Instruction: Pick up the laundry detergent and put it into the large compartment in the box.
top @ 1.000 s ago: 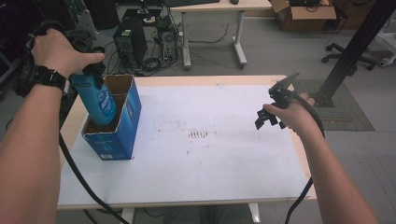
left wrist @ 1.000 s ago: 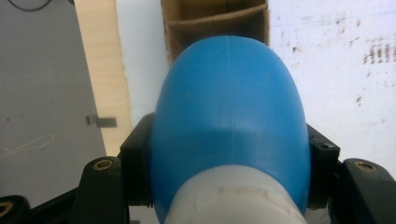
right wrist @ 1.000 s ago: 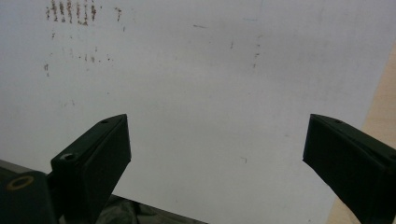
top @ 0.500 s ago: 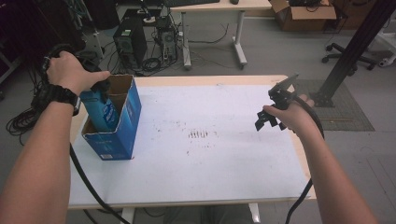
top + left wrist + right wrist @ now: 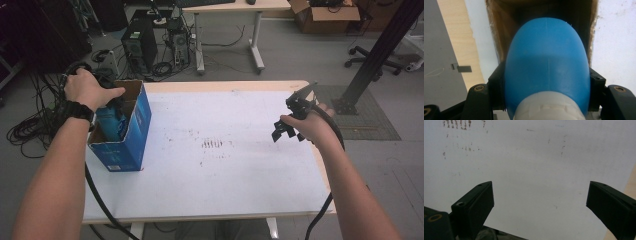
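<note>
The high view looks forward and down over the table (image 5: 210,190). The left gripper view peers close along its jaws into the box (image 5: 499,30); the right gripper view faces bare tabletop ahead.

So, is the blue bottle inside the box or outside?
Inside, partly: the blue bottle sits in the open box, left tongs gripping it.

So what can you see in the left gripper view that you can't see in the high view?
The left gripper view shows the two black jaws pressed against the sides of the blue bottle, plus its white cap end and the brown inside of the box. The high view shows the box's blue outside, the whole table, both hands, and the right gripper held above the table's right side. Both show the bottle going into the open box on the white tabletop.
</note>
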### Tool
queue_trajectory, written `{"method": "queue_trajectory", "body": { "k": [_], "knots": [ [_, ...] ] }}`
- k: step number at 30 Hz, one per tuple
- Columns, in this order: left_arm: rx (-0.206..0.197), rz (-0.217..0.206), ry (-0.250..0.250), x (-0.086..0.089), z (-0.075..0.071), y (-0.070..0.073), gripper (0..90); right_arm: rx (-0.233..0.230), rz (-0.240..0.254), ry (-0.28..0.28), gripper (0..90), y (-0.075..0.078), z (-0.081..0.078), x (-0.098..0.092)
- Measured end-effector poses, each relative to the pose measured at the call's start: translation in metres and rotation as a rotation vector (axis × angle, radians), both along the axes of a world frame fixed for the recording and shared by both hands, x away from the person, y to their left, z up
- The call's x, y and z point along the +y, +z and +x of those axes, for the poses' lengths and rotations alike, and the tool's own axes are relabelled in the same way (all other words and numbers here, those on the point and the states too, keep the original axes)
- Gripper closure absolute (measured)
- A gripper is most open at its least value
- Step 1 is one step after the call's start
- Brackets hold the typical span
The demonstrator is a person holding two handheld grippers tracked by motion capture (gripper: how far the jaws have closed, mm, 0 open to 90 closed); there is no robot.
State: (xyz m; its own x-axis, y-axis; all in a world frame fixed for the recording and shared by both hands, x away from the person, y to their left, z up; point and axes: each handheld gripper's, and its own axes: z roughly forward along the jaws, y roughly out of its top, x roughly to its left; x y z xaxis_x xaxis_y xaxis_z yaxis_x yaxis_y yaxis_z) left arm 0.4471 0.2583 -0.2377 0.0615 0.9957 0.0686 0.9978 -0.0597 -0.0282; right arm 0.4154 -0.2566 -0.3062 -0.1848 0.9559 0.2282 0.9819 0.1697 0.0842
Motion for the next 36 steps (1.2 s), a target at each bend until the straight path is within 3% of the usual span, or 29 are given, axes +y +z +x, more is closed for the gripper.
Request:
{"method": "queue_trajectory", "body": {
  "k": [7, 17, 36],
  "knots": [
    [0.026, -0.017, 0.006, 0.002, 0.001, -0.02, 37.6, 0.005, 0.0, 0.0, 7.8, -0.004, 0.0, -0.002],
    [0.042, -0.015, 0.005, 0.005, 0.0, -0.037, 37.5, 0.008, -0.006, 0.002, 7.8, -0.005, 0.0, 0.001],
    [0.041, -0.025, -0.002, 0.007, -0.002, -0.046, 37.5, 0.009, -0.008, 0.008, 7.8, -0.006, -0.001, 0.004]
  ]
}}
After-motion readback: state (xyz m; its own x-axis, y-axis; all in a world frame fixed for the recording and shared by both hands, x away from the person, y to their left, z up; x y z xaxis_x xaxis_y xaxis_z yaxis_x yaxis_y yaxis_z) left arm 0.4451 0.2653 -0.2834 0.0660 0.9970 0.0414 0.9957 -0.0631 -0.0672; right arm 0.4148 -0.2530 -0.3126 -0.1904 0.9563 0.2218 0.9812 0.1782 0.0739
